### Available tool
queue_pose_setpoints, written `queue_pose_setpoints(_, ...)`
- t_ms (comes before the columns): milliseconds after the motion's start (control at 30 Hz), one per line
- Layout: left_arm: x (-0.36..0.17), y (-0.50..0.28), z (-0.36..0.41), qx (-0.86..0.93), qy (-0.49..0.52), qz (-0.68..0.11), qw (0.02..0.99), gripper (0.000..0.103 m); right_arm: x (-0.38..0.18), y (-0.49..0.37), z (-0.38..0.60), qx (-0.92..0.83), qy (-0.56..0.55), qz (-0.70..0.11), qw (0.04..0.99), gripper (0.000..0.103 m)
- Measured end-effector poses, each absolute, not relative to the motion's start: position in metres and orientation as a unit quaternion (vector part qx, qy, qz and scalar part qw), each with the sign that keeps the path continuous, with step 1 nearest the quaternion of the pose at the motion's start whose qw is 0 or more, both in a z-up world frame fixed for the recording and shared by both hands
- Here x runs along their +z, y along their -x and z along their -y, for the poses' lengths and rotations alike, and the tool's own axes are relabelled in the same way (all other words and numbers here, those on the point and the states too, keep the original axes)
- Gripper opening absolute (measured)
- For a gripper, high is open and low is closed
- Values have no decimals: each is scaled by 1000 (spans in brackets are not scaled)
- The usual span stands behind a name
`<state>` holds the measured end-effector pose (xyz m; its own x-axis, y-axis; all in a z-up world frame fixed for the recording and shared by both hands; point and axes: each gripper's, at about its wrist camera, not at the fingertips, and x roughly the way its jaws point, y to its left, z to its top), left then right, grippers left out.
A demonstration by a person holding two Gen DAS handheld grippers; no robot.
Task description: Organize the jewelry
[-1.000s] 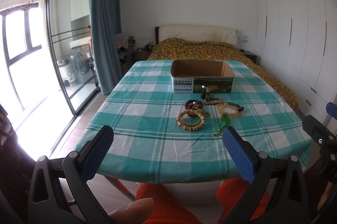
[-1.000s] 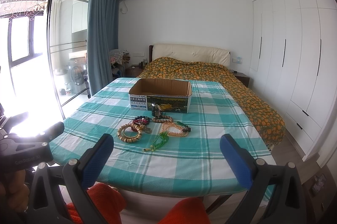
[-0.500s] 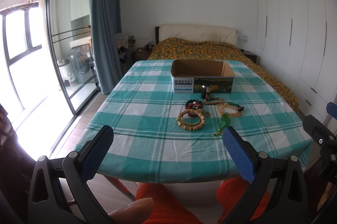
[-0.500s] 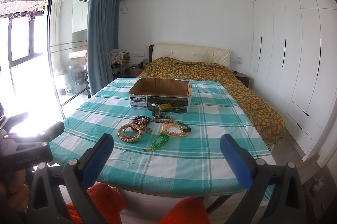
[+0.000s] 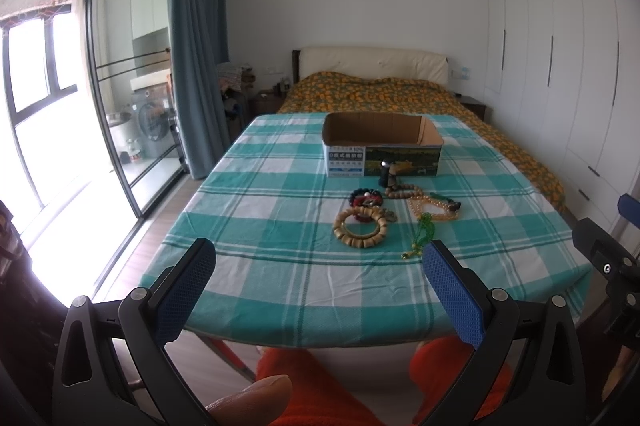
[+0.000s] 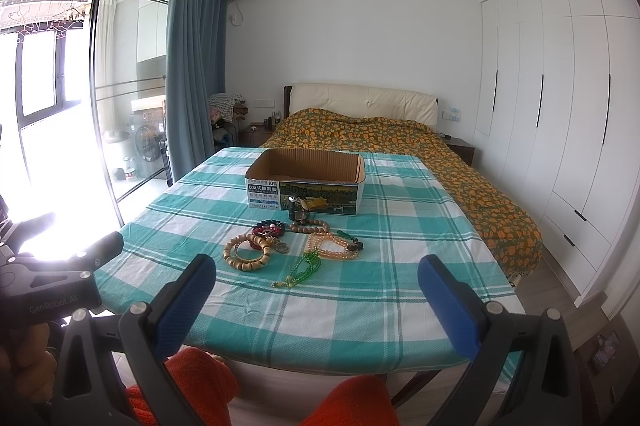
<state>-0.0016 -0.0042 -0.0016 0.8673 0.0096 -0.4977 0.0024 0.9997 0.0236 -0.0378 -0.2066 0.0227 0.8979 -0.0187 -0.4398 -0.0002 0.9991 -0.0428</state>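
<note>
A pile of jewelry lies on the green checked tablecloth [image 5: 280,226]: a wooden bead bracelet [image 5: 361,232], a dark red bead bracelet [image 5: 365,198], a brown bead string [image 5: 404,191], a pale orange bead necklace [image 5: 434,208], a green bead string [image 5: 423,235] and a small dark bottle [image 5: 385,175]. An open cardboard box [image 5: 382,148] stands behind them. My left gripper [image 5: 318,290] is open and empty, near the table's front edge. My right gripper [image 6: 318,290] is open and empty, also at the front edge. In the right wrist view the wooden bracelet [image 6: 248,253] and box [image 6: 306,186] show.
A bed with an orange patterned cover [image 5: 400,94] stands beyond the table. White wardrobes [image 5: 560,66] line the right wall. A blue curtain [image 5: 196,66] and a glass sliding door [image 5: 120,86] are on the left. The person's orange-clad knees [image 5: 320,386] are below the table edge.
</note>
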Motion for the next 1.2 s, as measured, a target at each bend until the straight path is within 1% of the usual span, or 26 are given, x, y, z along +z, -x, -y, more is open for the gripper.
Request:
queue_pose_setpoints(333,-3,1,5,-5,-19,-258,966,103,23,38,203,-4,21,-224,974,103)
queue_pose_setpoints(700,-7,-4,3,-14,-15,-277,961,103,26,37,207,-1,15,-222,975,103)
queue_pose_setpoints(1000,-19,-22,-2,-21,3,-313,950,103,24,31,213,4,8,-219,976,103)
queue_pose_setpoints(1200,-17,-35,0,-43,1,-296,954,103,23,24,224,0,-5,-218,976,103)
